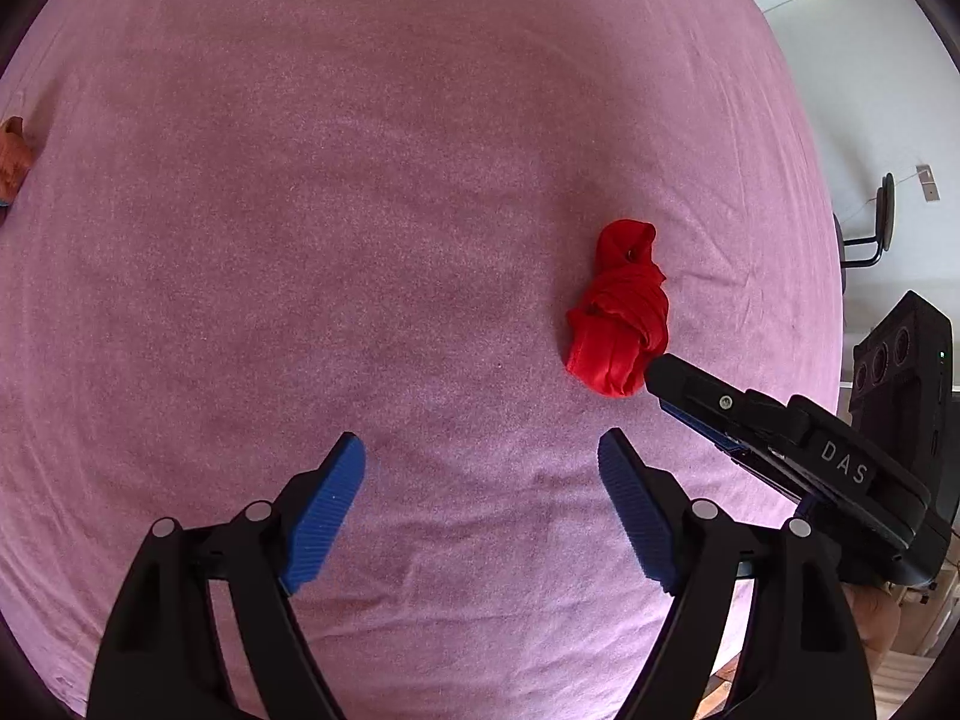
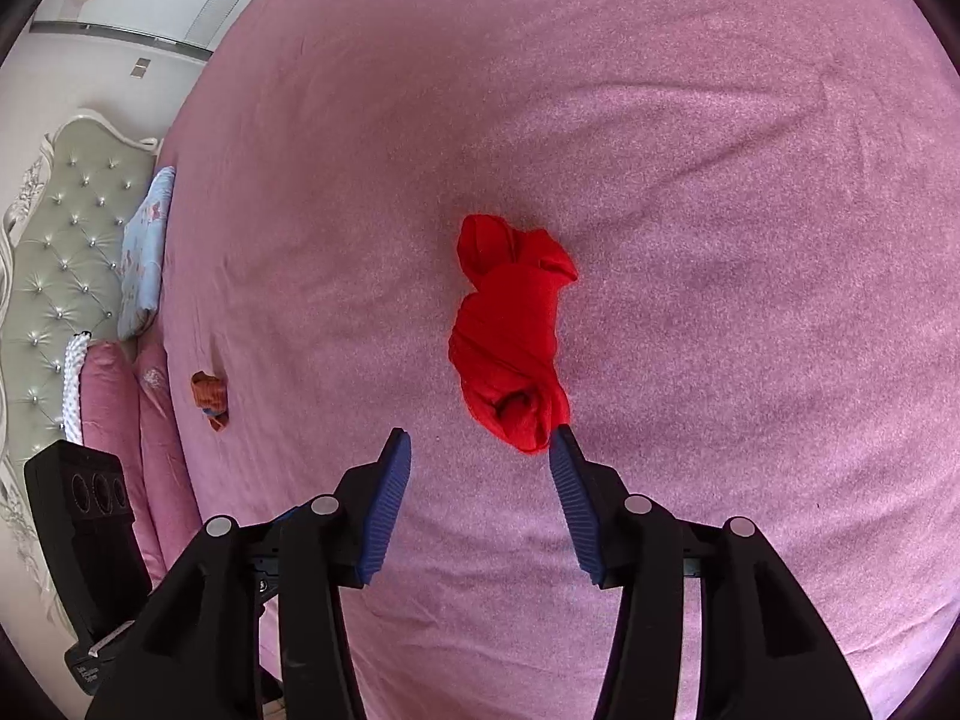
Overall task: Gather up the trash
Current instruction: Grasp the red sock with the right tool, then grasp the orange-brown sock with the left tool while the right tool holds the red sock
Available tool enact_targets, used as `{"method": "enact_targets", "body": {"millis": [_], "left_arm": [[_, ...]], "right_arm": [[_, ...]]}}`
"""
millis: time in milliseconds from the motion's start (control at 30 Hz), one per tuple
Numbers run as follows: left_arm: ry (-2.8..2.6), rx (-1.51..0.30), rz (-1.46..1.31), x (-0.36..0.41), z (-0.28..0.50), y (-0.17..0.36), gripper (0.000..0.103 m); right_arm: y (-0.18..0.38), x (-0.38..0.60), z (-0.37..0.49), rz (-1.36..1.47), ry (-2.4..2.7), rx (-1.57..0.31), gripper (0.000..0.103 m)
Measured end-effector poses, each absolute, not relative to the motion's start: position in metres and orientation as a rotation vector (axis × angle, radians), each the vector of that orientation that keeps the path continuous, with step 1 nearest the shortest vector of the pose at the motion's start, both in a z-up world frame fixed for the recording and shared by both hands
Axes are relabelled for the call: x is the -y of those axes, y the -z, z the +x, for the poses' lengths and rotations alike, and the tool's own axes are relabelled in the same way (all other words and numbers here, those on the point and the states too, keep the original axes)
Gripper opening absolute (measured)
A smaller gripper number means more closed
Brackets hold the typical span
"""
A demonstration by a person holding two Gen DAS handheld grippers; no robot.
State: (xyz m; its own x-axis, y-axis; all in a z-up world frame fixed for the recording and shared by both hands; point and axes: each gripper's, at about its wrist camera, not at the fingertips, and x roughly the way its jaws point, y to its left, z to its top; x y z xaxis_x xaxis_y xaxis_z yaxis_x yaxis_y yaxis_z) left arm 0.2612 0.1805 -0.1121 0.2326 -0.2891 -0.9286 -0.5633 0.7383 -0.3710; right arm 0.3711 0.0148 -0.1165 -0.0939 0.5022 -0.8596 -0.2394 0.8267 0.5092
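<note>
We've got both grippers over the pink bedsheet [image 1: 300,210] - jaws apart on each, nothing between them. Right gripper [image 2: 480,450] sits just beside the red bundle [image 2: 510,336], 1 fingertip [image 2: 561,441] at its edge - left gripper [image 1: 483,456] hangs near it.

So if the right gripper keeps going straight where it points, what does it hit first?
Probably the pink bedsheet, with the red bundle just brushing its right finger; the right gripper is open, depth uncertain.

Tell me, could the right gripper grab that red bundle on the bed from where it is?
Probably yes. The right gripper is open just short of the red bundle, one fingertip at its near edge, nothing between. The pink bedsheet around it is bare; the left gripper hangs aside.
</note>
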Motion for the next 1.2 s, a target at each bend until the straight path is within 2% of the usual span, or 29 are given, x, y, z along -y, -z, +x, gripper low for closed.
{"method": "enact_targets", "body": {"millis": [233,300,400,600,900,1200], "left_arm": [[-0.217,-1.368,-0.78,-0.203,0.267,0.122,0.083],[-0.218,-1.369,-0.784,-0.211,0.268,0.125,0.084],[-0.22,-1.36,-0.791,-0.223,0.267,0.126,0.084],[-0.225,-1.351,-0.8,-0.247,0.257,0.129,0.085],[-0.257,-1.332,-0.797,-0.295,0.224,0.123,0.085],[-0.339,-1.308,-0.768,-0.38,0.175,0.11,0.085]], "right_arm": [[0.131,-0.038,0.383,0.176,-0.579,-1.555,0.054],[0.135,-0.044,0.384,0.131,-0.558,-1.554,0.05],[0.142,-0.051,0.384,0.035,-0.508,-1.539,0.036],[0.14,-0.057,0.376,0.009,-0.499,-1.504,0.027],[0.13,-0.138,0.308,0.144,-0.711,-1.565,0.026],[0.123,-0.225,0.252,0.146,-0.816,-1.591,0.026]]}}
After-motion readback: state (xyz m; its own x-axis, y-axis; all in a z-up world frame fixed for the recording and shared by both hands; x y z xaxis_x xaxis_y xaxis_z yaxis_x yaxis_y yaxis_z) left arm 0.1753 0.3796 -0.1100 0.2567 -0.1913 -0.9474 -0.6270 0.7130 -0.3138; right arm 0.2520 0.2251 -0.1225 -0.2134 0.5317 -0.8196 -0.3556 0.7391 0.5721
